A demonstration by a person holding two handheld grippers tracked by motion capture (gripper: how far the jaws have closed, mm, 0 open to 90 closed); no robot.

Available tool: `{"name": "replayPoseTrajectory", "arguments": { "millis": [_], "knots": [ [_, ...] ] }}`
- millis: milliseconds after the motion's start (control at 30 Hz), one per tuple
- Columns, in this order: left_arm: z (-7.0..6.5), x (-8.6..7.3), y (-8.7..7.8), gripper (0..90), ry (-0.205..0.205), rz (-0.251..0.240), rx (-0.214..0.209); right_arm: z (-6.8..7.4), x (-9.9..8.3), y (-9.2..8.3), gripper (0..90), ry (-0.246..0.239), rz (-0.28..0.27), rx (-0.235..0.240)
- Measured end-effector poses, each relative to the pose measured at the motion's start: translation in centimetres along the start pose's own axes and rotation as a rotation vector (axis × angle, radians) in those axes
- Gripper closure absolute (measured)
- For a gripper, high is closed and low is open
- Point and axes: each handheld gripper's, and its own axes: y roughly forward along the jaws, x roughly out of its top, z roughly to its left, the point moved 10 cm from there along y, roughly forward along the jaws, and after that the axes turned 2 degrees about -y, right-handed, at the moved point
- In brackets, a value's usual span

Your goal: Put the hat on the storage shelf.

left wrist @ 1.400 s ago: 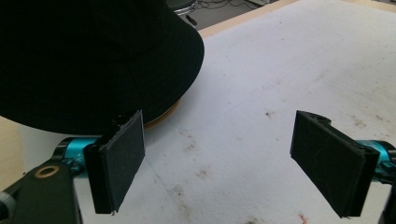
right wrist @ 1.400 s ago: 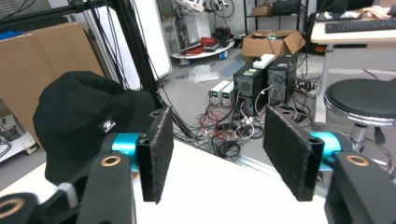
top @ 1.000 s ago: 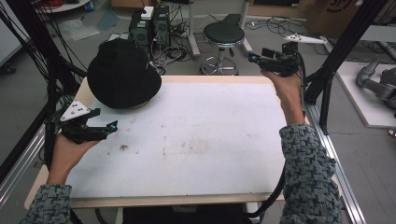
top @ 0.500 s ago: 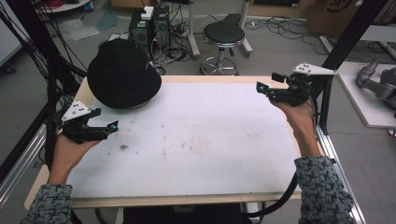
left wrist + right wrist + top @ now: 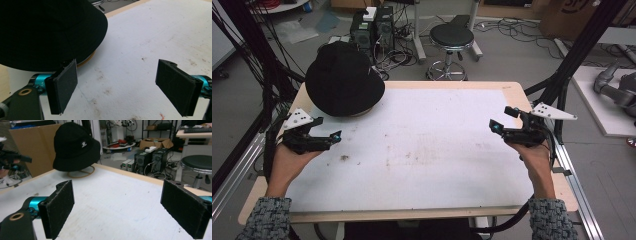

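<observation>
Counter (image 5: 452, 165) first: a wide white sheet over a pale wood top, scuffed and stained with brown marks toward the middle and my left side, otherwise bare. The work in hand looks to be the black hat (image 5: 343, 80), a bucket type, sitting at the far left corner of the counter on a thin wire ring stand (image 5: 81, 173) whose hoop peeks out under the brim. I judge the hat light and soft: cloth crown, floppy brim, nothing brittle, so it should give under the pads rather than slip. The best hold, I think, is the brim edge on the near side, pinched flat, or the crown from both sides; a lift straight up ought to clear the stand, which may be light enough to drag along if the brim snags. My left gripper (image 5: 332, 137) sits just beside the hat's near brim, apart from it, jaws spread wide with nothing between them. My right gripper (image 5: 498, 127) hangs at the right edge of the counter, well apart from the hat, jaws having just been opening and now fully released, also nothing between them. The room behind is cluttered: a round black stool (image 5: 452, 37) past the far edge, computer cases (image 5: 372, 25) on the floor with loose cables, cardboard boxes, and black frame posts on both sides. A small white logo (image 5: 84, 144) marks the crown.
</observation>
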Motion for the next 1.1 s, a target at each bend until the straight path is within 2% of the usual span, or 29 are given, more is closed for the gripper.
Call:
{"name": "replayPoseTrajectory", "arguments": {
  "millis": [67, 133, 267, 533, 1100],
  "knots": [
    [0.0, 0.0, 0.1, 18.1, 0.003, 0.001, 0.002, 0.1, -0.7, 0.0, 11.6, 0.009, -0.008, 0.005],
    [-0.1, 0.0, 0.1, 18.2, 0.006, -0.002, 0.004, -0.1, -1.2, 0.0, 11.6, 0.004, 0.021, -0.002],
    [-0.1, 0.2, 0.0, 18.2, 0.005, -0.005, 0.005, 0.0, -0.9, -0.4, 11.6, 0.014, -0.009, 0.003],
    [-0.2, 0.3, -0.2, 18.1, 0.008, -0.012, 0.006, -0.1, -1.4, -0.3, 11.6, 0.030, 0.003, 0.000],
    [-0.1, 0.2, -0.3, 18.1, 0.012, -0.009, 0.005, -0.3, -1.5, -0.3, 11.6, 0.031, 0.000, -0.002]
  ]
}}
